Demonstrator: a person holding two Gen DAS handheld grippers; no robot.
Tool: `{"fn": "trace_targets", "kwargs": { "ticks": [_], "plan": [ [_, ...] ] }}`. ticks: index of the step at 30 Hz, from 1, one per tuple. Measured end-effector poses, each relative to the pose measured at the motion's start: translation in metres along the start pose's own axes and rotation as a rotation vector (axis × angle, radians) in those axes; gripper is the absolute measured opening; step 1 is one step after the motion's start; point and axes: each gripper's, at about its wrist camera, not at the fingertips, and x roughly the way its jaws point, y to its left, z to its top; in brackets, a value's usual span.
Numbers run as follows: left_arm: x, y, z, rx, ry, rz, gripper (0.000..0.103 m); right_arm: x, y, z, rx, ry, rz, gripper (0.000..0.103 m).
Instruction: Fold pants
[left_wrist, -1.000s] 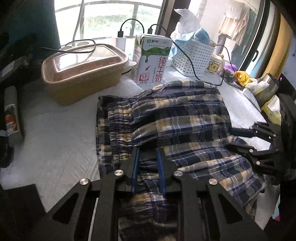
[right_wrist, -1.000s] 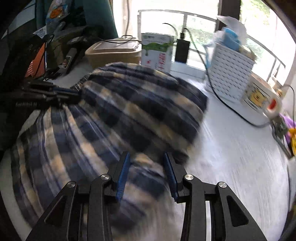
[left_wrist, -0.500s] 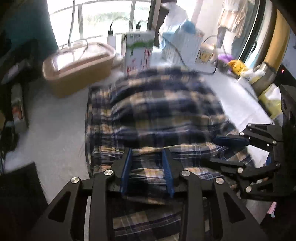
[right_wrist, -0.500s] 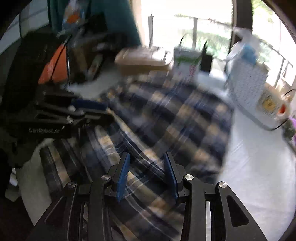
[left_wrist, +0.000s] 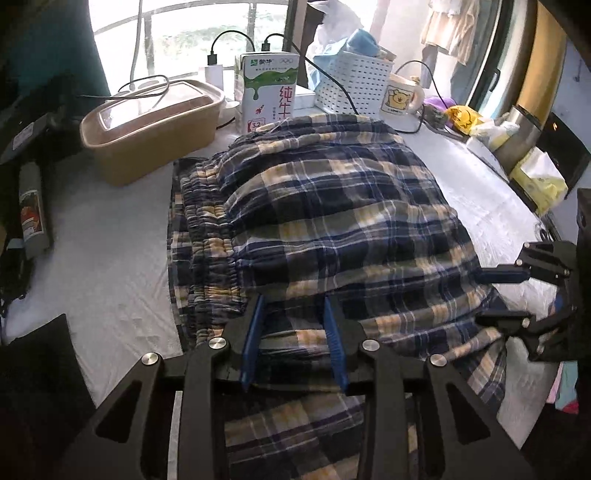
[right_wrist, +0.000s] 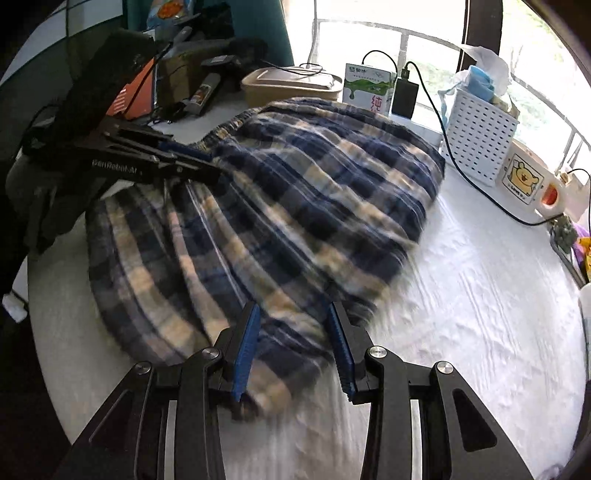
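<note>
The plaid pants (left_wrist: 332, 206) are lying folded over in a rumpled heap on the white-covered surface (left_wrist: 110, 258), just in front of the milk carton (left_wrist: 269, 92) and tan lidded box (left_wrist: 151, 122). The left gripper (left_wrist: 293, 332) has just been opening its jaws; they are standing part open with cloth between them, unpinched. The right gripper (right_wrist: 293, 347) is sitting part open over the near edge of the cloth; whether its pads are pressing it is unclear.

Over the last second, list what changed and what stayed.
The left gripper has just been opening, its jaws now wider, plaid cloth still between them. The pants' folded-over layer has settled flatter. The right gripper keeps its opening. Milk carton and basket unmoved.
</note>
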Motion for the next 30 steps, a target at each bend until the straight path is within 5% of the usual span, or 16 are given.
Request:
{"fn": "trace_targets", "kwargs": {
  "ticks": [8,13,20,23,26,30],
  "plan": [
    [-0.027,0.013,0.013,0.028,0.019,0.100,0.033,-0.015,-0.017,-0.009,0.032,0.054,-0.020,0.040],
    [-0.038,0.041,0.044,0.005,-0.040,0.197,0.033,-0.042,-0.041,0.022,0.094,-0.122,0.034,0.040],
    [-0.012,0.025,0.085,0.059,-0.164,-0.028,0.033,0.011,-0.081,0.095,0.096,-0.160,0.003,0.040],
    [0.015,0.020,0.095,0.075,-0.124,-0.020,0.033,0.036,-0.087,0.114,0.090,-0.145,-0.016,0.040],
    [0.049,0.024,0.097,0.106,-0.021,0.133,0.036,0.063,-0.091,0.126,0.084,-0.103,-0.031,0.040],
    [0.063,0.041,0.099,0.076,0.005,0.113,0.037,0.095,-0.088,0.125,0.040,-0.052,-0.033,0.040]
  ]
}}
